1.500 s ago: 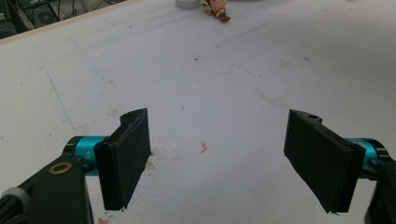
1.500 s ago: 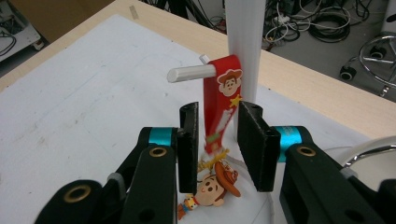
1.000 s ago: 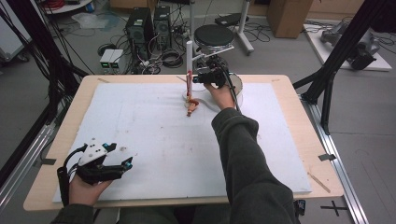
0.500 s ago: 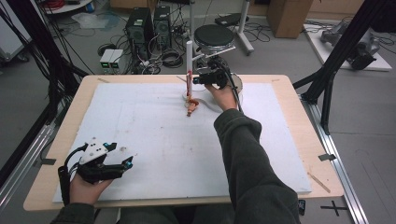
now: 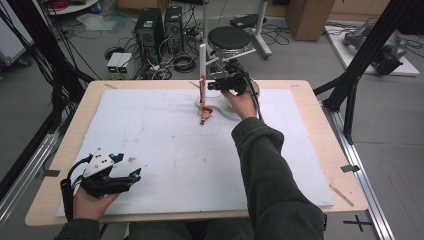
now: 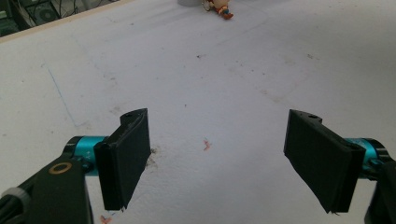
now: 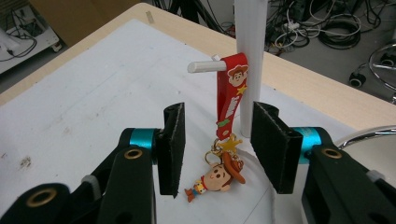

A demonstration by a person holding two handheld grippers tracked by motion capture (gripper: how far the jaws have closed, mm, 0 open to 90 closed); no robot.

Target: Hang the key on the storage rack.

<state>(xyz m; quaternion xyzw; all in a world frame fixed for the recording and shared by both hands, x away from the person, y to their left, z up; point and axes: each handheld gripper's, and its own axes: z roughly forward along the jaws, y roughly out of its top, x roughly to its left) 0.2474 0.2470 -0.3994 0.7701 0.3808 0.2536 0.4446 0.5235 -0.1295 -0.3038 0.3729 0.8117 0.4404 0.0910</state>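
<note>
Lab: floor cables (image 5: 175, 60), computer towers (image 5: 162, 25)

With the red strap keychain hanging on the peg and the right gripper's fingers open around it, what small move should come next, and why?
Probably draw the right gripper straight back toward the person. Its fingers stand apart on either side of the red strap, touching nothing, and the strap's loop already sits over the white peg on the post, with the cowboy figure dangling at the base. The hanging looks done, so clearing without snagging seems right.

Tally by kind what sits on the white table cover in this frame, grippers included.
Grippers: 2, left gripper and right gripper, both open
White peg stands: 1, stand
Red strap keychains: 1, keychain hung on the stand's peg, figure touching the cover
Total: 4
</note>
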